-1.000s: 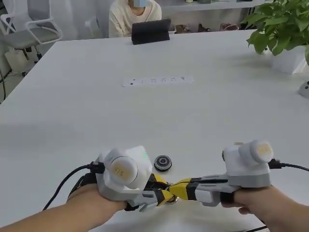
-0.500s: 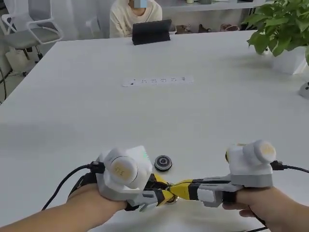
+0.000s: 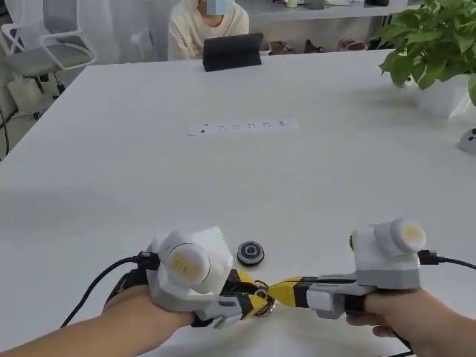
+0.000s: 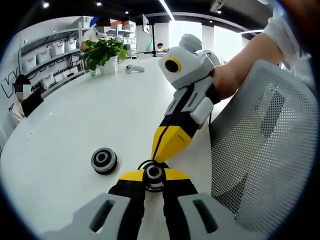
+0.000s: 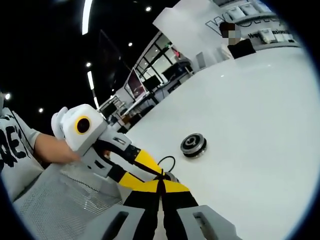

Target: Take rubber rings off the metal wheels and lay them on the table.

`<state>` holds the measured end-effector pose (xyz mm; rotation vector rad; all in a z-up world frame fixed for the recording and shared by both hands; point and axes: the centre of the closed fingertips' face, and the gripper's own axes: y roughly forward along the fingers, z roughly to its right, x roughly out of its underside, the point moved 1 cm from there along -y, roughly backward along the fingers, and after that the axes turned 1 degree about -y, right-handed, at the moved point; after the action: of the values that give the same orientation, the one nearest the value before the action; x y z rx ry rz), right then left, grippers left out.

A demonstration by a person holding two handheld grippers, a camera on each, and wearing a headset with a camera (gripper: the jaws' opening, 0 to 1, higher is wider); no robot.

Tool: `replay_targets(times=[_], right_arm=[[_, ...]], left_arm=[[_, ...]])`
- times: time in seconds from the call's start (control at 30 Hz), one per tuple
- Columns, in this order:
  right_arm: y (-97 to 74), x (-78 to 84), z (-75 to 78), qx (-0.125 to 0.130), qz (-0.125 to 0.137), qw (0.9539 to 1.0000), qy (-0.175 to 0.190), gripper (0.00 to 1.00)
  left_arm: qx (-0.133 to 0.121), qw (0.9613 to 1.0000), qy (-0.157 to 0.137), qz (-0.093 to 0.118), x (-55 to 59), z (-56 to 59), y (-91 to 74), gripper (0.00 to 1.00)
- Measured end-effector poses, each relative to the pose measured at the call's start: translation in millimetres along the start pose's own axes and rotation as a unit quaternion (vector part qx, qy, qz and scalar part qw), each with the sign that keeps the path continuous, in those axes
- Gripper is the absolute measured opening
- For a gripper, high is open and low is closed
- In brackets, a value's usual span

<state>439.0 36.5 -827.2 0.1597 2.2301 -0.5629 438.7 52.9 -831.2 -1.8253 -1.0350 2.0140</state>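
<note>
Since both grippers meet right at the near edge of the table [image 3: 223,178], that's where all the action is. The left gripper [image 4: 154,177] has its yellow-tipped jaws clamped on a small metal wheel [image 4: 154,172], one tip on either side of it, holding it just above the white tabletop. The right gripper [image 5: 161,182] comes in from the opposite side, and its jaws are pressed together at the tips. As far as I can make out they're pinching the black rubber ring [image 4: 147,163]. In the right gripper view a thin black loop stands up off the wheel right at those tips, so the ring looks partly lifted from the rim, not fully off it. In the head view the two sets of yellow tips touch nose to nose, with the wheel tucked between them and a hand wrapped around each gripper body.

Just beyond that, near the left gripper's tips, a second wheel [image 3: 251,253] lies flat on the table by itself with its dark ring on. Nothing is touching it.

Off to the person's side, the left gripper view catches the back of a grey mesh chair [image 4: 260,150].

Further out, about mid-table, there's a white power strip [image 3: 243,126] lying crosswise. At the far edge a dark tablet [image 3: 232,49] stands propped up, with another person [image 3: 204,22] in a light top sitting behind it. A leafy green plant [image 3: 428,37] in a white pot sits at the far right corner.
</note>
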Motion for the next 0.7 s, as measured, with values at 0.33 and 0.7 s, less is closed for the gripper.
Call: replay_targets(times=[0.33,0.7], right_arm=[[-2.0,-0.3,0.1,0.000,-0.002,1.0000,-0.009,0.00],[-3.0,-2.5,-1.9,-0.006,0.003,1.0000,-0.005,0.00]], left_arm=[[0.004,1.0000,-0.001,-0.006,-0.8,-0.6,0.3,0.08],[0.019,0.9998,-0.006,0.006,-10.9,3.4,-11.0,0.14]])
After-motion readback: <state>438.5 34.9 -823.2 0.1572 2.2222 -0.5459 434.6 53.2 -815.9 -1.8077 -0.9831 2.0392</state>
